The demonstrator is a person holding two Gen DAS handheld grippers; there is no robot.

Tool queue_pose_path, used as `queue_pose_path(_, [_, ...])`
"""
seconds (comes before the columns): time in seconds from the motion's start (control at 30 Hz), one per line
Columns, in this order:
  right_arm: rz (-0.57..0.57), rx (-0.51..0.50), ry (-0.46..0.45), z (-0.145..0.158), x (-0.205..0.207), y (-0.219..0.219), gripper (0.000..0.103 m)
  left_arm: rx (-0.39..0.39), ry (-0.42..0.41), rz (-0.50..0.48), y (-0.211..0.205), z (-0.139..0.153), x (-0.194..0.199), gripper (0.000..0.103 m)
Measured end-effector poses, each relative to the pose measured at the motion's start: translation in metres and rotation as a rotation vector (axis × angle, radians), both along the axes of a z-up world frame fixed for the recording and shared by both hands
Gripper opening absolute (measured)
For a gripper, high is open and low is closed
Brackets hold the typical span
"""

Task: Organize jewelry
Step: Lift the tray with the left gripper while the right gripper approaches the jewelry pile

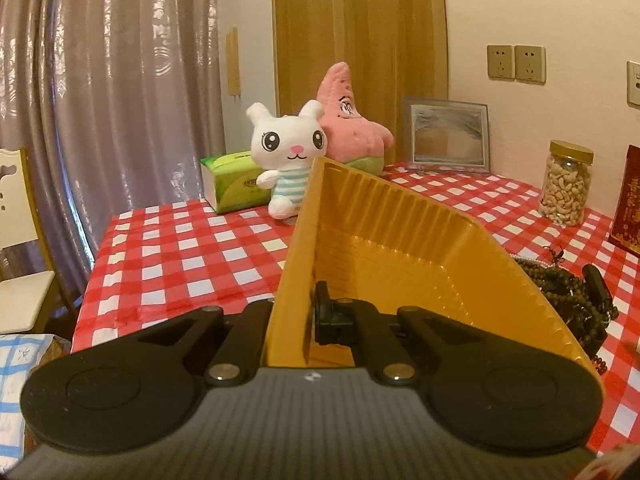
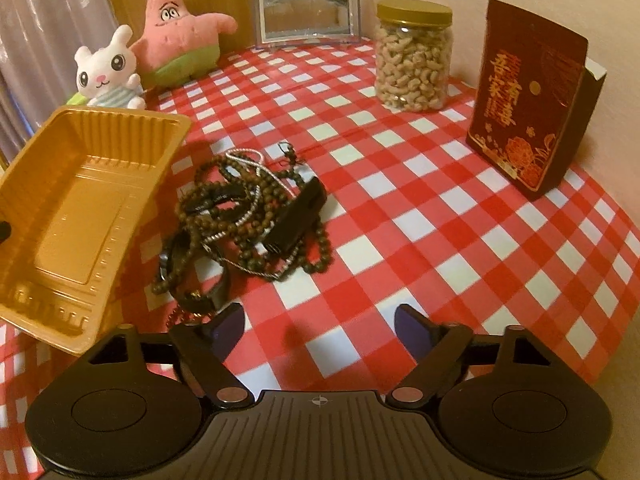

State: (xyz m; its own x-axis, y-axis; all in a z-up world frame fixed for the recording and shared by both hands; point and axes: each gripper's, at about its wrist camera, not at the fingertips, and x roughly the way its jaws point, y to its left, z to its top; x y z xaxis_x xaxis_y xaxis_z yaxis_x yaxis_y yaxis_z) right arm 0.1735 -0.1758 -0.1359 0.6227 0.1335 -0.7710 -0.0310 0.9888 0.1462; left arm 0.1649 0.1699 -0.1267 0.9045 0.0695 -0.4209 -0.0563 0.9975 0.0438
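My left gripper (image 1: pixel 298 316) is shut on the near wall of a gold plastic tray (image 1: pixel 400 248) and holds it tilted above the table. The tray is empty and also shows at the left of the right wrist view (image 2: pixel 80 204). A tangled pile of jewelry (image 2: pixel 244 220), dark wooden bead strings, a silver chain and black bands, lies on the checked tablecloth just right of the tray. Part of the pile shows at the right of the left wrist view (image 1: pixel 568 300). My right gripper (image 2: pixel 320 320) is open and empty, hovering over the cloth in front of the pile.
At the back stand a white bunny plush (image 2: pixel 108 72), a pink star plush (image 2: pixel 176 36), a framed mirror (image 2: pixel 308 8), a jar of cashews (image 2: pixel 414 56) and a dark red box (image 2: pixel 528 96). A green tissue pack (image 1: pixel 232 180) lies behind the bunny. A chair (image 1: pixel 20 240) stands at the left.
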Motion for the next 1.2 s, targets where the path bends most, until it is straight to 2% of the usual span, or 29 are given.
queue_pose_path(0.1, [0.010,0.010,-0.014,0.002,0.004,0.006,0.069,0.002,0.004,-0.007,0.002,-0.001,0.002,0.003])
queue_pose_path(0.2, [0.016,0.019,-0.024,0.004,0.009,0.013,0.067,-0.012,0.021,-0.007,0.004,-0.002,0.003,0.002])
queue_pose_path(0.33, [0.015,0.026,-0.025,0.006,0.014,0.020,0.067,-0.143,0.079,0.040,0.017,-0.012,0.009,0.009])
queue_pose_path(0.4, [0.016,0.026,-0.021,0.006,0.014,0.022,0.067,-0.213,0.121,0.073,0.024,-0.022,0.012,0.016])
queue_pose_path(0.5, [0.013,0.020,-0.015,0.005,0.014,0.023,0.067,-0.330,0.156,0.129,0.035,-0.031,0.010,0.016])
queue_pose_path(0.73, [0.005,0.019,-0.003,0.003,0.014,0.025,0.067,-0.385,0.156,0.219,0.036,-0.038,-0.007,0.019])
queue_pose_path(0.87, [0.013,0.018,-0.006,0.004,0.014,0.029,0.067,-0.353,0.133,0.178,0.029,-0.037,-0.008,0.006])
queue_pose_path(1.03, [0.025,0.022,-0.021,0.006,0.014,0.033,0.067,-0.208,0.084,0.043,0.018,-0.024,-0.001,0.002])
queue_pose_path(1.2, [0.026,0.054,-0.042,0.009,0.014,0.034,0.067,-0.126,0.062,-0.040,0.018,-0.008,0.010,0.003])
